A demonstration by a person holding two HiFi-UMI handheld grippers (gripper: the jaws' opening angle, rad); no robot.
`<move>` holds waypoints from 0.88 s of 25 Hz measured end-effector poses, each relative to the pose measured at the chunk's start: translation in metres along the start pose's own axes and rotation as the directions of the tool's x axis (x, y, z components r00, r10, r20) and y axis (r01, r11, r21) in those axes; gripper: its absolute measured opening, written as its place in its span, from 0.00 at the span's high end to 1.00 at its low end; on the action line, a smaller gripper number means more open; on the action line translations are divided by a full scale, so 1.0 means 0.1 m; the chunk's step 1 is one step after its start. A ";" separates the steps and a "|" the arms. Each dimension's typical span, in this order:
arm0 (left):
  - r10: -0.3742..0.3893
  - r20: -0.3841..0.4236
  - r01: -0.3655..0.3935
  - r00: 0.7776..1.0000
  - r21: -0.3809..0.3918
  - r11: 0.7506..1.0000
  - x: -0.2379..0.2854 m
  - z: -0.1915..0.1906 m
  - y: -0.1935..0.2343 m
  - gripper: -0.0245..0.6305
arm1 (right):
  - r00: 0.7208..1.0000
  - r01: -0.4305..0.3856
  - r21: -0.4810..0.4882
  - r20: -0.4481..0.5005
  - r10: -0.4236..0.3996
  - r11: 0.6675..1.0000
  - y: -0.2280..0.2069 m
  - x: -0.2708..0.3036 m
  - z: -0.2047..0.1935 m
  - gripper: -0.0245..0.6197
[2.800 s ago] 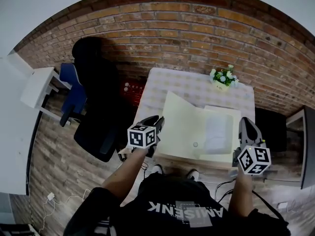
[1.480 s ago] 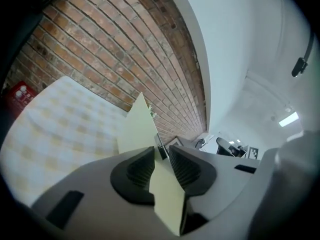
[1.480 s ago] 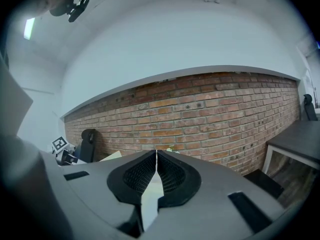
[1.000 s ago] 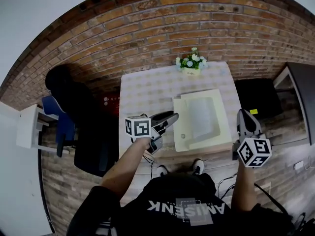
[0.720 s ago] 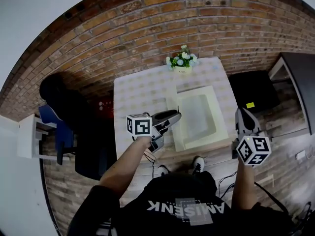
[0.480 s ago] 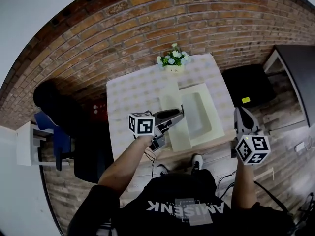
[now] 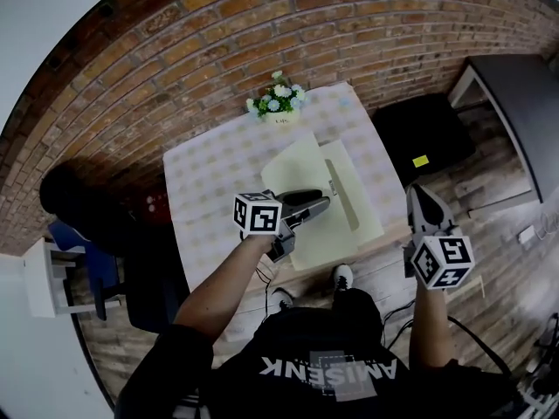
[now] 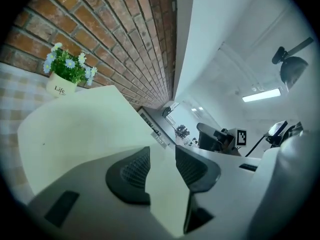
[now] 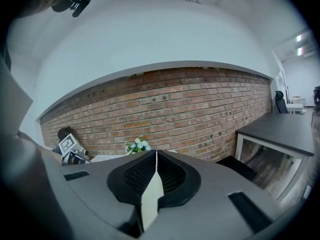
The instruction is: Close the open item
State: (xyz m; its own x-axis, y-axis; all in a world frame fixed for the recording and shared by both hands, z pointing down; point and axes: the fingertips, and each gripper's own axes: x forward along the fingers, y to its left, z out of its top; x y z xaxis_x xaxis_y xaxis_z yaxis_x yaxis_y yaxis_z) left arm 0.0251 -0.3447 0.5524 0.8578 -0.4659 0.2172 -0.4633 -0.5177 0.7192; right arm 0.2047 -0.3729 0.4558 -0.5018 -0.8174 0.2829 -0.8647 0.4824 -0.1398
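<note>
The right tongs (image 9: 156, 170) are hovering off the near right corner of the desk (image 7: 205, 190), clear of its edge and touching nothing on it. Their jaws are pressing together, with only a thin pale strip (image 9: 151, 196) showing edge-on in the seam, and I cannot tell what that strip is. Over the desk's near edge, towards its middle, the left tongs (image 8: 162, 160) are reaching in from the desk's left side, turned on their side. Their jaws are clamping on the cover (image 7: 300, 171) of the pale yellow folder (image 7: 362, 206), with the sheet filling the gap between the two black pads (image 8: 131, 171). The folder is lying on the right half of the desk, running from the near edge towards the middle. Its right leaf is resting flat on the desk's checked top, while the gripped cover is standing up off the desk, tilted and bowing, neither laid open nor shut down. At the desk's far edge a small white pot of flowers (image 7: 274, 105) is standing upright, well apart from the folder. Beyond that far edge a brick wall (image 7: 218, 33) is running across, and to the desk's right a black box-like thing (image 7: 419, 129) is sitting on the wooden floor (image 7: 493, 186).
</note>
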 end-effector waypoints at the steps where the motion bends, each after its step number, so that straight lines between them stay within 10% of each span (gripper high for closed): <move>1: -0.002 -0.008 0.002 1.000 -0.002 1.000 0.06 -0.01 0.02 0.71 | 1.000 0.005 0.001 -0.004 -0.005 1.000 -0.04 0.01 -0.02 0.90; 22: 0.076 -0.143 -0.070 0.987 0.041 0.997 0.86 -0.37 0.47 0.71 | 0.992 -0.040 0.022 -0.122 0.042 0.999 -0.45 0.41 -0.60 0.90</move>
State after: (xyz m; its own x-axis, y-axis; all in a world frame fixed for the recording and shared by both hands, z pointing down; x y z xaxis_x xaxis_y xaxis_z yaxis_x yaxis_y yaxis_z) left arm 0.0853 -0.3824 0.6298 0.8433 -0.3963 0.3631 -0.5313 -0.5127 0.6744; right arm 0.2248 -0.4095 0.5306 -0.5314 -0.7518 0.3905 -0.8443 0.5076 -0.1717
